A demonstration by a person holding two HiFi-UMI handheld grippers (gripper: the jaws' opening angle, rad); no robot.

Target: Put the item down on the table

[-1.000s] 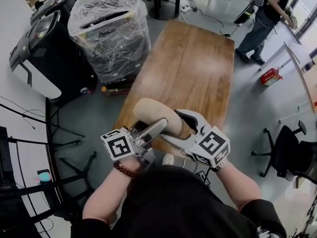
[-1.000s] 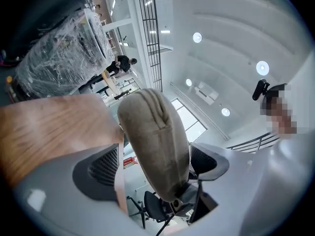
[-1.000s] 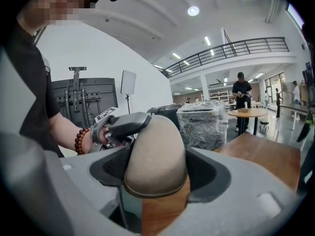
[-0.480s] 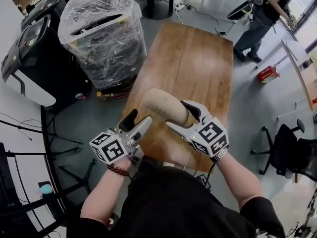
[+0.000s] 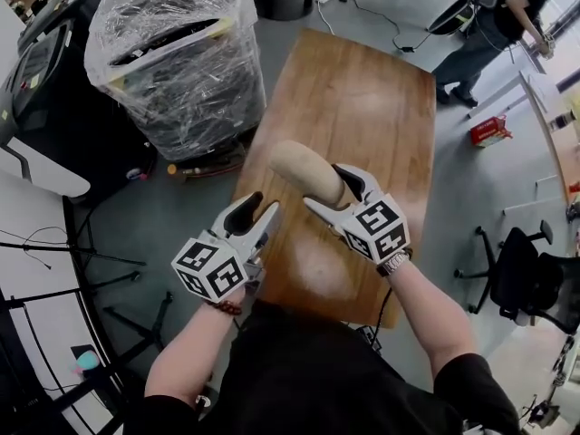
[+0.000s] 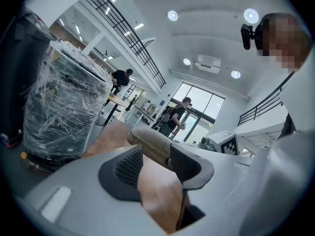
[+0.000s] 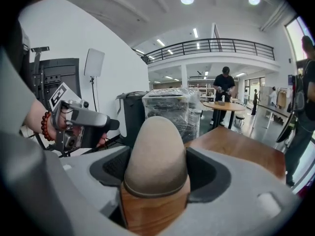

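Note:
A beige felt-covered item with a wooden base hangs above the near half of the long wooden table. My right gripper is shut on its base end, and the right gripper view shows the rounded felt item pressed between both pads. My left gripper is off to the item's left, over the table's near left edge, apart from the item. Its jaws are closing with nothing between them. In the left gripper view the item lies beyond my left gripper.
A plastic-wrapped bundle and a black machine stand on the floor left of the table. A person stands at the far right near a red box. An office chair is at the right.
My left gripper has let go of the item, drawn back to the left and narrowed its jaws. The right gripper alone holds the item, a little farther over the table.

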